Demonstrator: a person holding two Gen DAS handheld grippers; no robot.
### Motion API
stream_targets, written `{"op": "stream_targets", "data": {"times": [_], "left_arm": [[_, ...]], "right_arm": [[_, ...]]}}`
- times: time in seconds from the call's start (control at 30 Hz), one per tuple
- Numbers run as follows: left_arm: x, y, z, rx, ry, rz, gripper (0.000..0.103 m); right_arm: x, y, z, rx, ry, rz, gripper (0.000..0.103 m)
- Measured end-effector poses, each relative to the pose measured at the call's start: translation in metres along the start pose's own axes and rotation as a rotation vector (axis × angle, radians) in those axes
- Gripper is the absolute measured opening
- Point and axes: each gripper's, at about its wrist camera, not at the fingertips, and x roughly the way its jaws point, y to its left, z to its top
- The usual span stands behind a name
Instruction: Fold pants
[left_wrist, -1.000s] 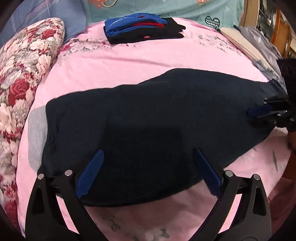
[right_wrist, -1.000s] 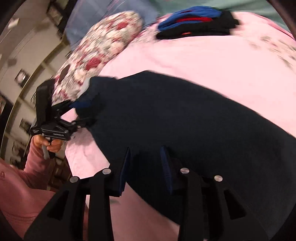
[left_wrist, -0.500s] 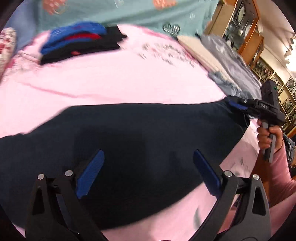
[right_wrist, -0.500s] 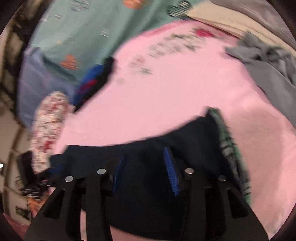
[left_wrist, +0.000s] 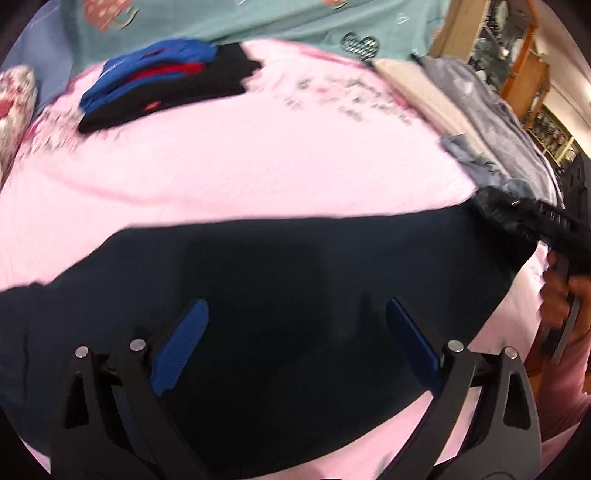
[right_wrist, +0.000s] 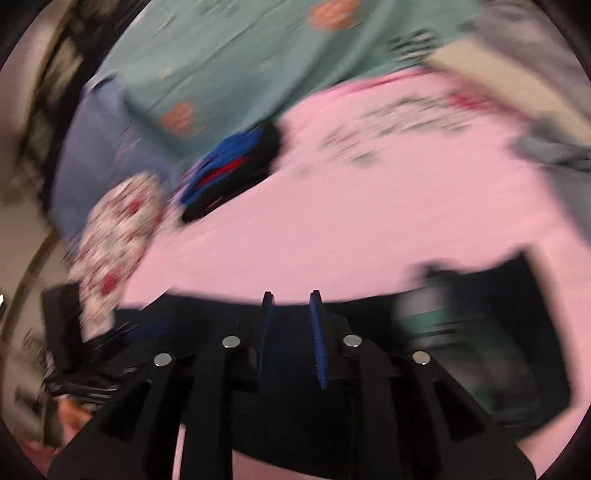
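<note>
Dark navy pants (left_wrist: 295, 266) lie stretched sideways on the pink bedsheet (left_wrist: 240, 155). My left gripper (left_wrist: 295, 325) hovers over their middle, open wide with nothing between its blue pads (left_wrist: 181, 347). My right gripper (left_wrist: 517, 218), held by a hand (left_wrist: 557, 295), reaches the pants' right end. In the blurred right wrist view my right gripper (right_wrist: 290, 332) has its fingers drawn close together with dark cloth of the pants (right_wrist: 207, 317) between them. A green plaid lining (right_wrist: 436, 325) shows at the turned-up waist. The left gripper is only a dark blur at the lower left there.
A folded stack of blue, red and black clothes (left_wrist: 166, 81) sits at the far side of the bed. A floral pillow (left_wrist: 14, 96) lies far left, grey garments (left_wrist: 480, 110) far right. A teal cloth (left_wrist: 258, 18) backs the bed, and a wooden cabinet (left_wrist: 524, 55) stands beyond.
Both views have swung toward the pants' right, waist end. The right gripper's fingers have narrowed onto the dark cloth. The left gripper stays open over the pants.
</note>
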Motion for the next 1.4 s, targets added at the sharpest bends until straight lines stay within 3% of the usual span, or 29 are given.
{"op": "stream_targets", "data": {"times": [0.07,0.13,0.23,0.33,0.37,0.4,0.43,0.5,0.53,0.63,0.67,0.7,0.77,0.8,0.87,0.9,1.07,1.13,1.17,1.23,1.33,1.4], "left_arm": [[0.012,-0.012,0.003,0.007,0.03,-0.018,0.098],[0.03,-0.018,-0.002,0.008,0.088,0.014,0.098],[0.029,-0.025,-0.01,0.069,0.074,0.056,0.098],[0.027,-0.022,-0.015,0.08,0.066,0.05,0.098],[0.026,-0.022,-0.015,0.079,0.063,0.048,0.099],[0.026,-0.022,-0.016,0.079,0.064,0.051,0.1],[0.028,-0.023,-0.015,0.081,0.066,0.054,0.101],[0.029,-0.026,-0.016,0.095,0.07,0.073,0.101],[0.029,-0.026,-0.015,0.095,0.07,0.079,0.101],[0.027,-0.027,-0.012,0.059,0.068,0.064,0.101],[0.022,-0.028,-0.013,0.043,0.063,0.022,0.101],[0.019,-0.03,-0.014,0.034,0.059,-0.022,0.101],[0.015,-0.038,-0.02,0.044,0.058,-0.084,0.101],[0.016,-0.045,-0.025,0.078,0.065,-0.073,0.101],[0.017,-0.055,-0.034,0.148,0.064,-0.003,0.101],[0.016,-0.057,-0.038,0.165,0.062,0.013,0.101],[0.007,-0.054,-0.051,0.216,0.053,0.015,0.101],[0.005,-0.055,-0.053,0.227,0.049,0.023,0.101],[0.005,-0.055,-0.052,0.224,0.052,0.023,0.101],[0.002,-0.054,-0.045,0.199,0.048,-0.012,0.101],[-0.003,-0.06,-0.033,0.182,0.016,-0.09,0.101],[0.001,-0.066,-0.023,0.19,0.0,-0.09,0.101]], "right_arm": [[0.016,0.004,-0.007,-0.017,0.081,-0.027,0.022],[0.007,-0.013,-0.016,-0.008,0.108,-0.127,0.022],[-0.032,-0.067,-0.018,0.115,0.04,-0.158,0.016],[-0.09,-0.121,-0.027,0.248,-0.087,-0.32,0.009],[-0.104,-0.133,-0.033,0.285,-0.115,-0.353,0.001],[-0.117,-0.144,-0.038,0.331,-0.142,-0.367,0.0],[-0.124,-0.146,-0.041,0.359,-0.165,-0.349,0.0],[-0.127,-0.12,-0.044,0.301,-0.186,-0.381,0.018],[-0.123,-0.1,-0.045,0.243,-0.189,-0.364,0.02],[-0.093,-0.044,-0.051,0.075,-0.106,-0.126,0.023],[-0.08,-0.031,-0.053,0.037,-0.069,-0.099,0.023],[-0.07,-0.023,-0.058,-0.014,-0.025,-0.119,0.023],[-0.063,-0.031,-0.062,-0.033,0.021,-0.24,0.023],[-0.069,-0.046,-0.064,0.007,0.016,-0.255,0.015],[-0.096,-0.085,-0.068,0.161,-0.025,-0.199,0.007],[-0.105,-0.096,-0.067,0.205,-0.044,-0.222,0.0],[-0.15,-0.111,-0.075,0.282,-0.154,-0.402,0.003],[-0.162,-0.107,-0.075,0.303,-0.209,-0.392,0.009],[-0.167,-0.102,-0.075,0.303,-0.247,-0.394,0.017],[-0.162,-0.086,-0.066,0.264,-0.284,-0.347,0.02],[-0.122,-0.069,-0.049,0.197,-0.248,-0.24,0.025],[-0.108,-0.065,-0.043,0.179,-0.221,-0.208,0.03]]}}
